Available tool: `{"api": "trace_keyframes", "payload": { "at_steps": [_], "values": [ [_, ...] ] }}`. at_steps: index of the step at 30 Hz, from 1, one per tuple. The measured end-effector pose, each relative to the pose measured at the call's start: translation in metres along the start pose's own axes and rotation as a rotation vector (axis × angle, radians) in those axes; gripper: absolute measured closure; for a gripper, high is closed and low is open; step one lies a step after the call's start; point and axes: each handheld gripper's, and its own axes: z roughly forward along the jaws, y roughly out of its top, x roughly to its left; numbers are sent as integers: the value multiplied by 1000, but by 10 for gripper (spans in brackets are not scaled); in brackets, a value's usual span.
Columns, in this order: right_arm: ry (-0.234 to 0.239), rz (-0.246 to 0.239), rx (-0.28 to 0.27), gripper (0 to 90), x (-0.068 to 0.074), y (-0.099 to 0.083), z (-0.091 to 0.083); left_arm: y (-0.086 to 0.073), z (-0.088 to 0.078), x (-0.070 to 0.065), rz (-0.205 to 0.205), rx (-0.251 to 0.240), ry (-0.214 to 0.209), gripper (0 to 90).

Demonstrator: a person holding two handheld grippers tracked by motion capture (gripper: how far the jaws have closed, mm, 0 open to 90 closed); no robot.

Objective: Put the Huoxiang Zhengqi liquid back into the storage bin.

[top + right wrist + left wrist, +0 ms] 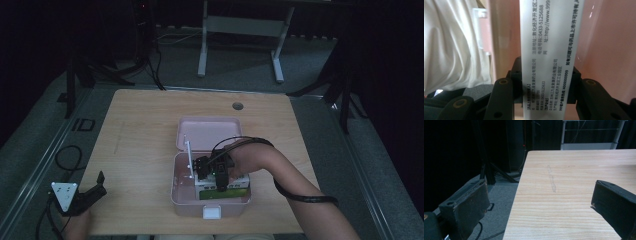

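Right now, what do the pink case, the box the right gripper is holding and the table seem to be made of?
Pink case: probably moulded plastic, smooth with a soft sheen and rounded corners. Box: likely thin coated cardboard, flat white faces with crisp printed text and sharp edges. Table: wood or wood-look laminate, pale with a visible straight grain and a matte surface.

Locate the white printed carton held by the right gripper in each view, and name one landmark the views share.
High view: the white carton sits low in the middle, inside the pink box, under the right gripper.
Left gripper view: not in it; bare wooden table.
Right gripper view: the carton stands as a tall central band, clamped between the black jaws.
Shared landmark: the pink box wall, seen in the high and right gripper views.
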Motion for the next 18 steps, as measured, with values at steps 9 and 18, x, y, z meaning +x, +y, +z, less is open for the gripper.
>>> {"api": "trace_keyframes", "payload": {
  "at_steps": [9,18],
  "values": [
    [-8,21,3,623,-8,1,30,0,0,0,1,0,0,16],
    [11,36,-9,622,-11,-1,51,0,0,0,4,3,0,16]
  ]
}}
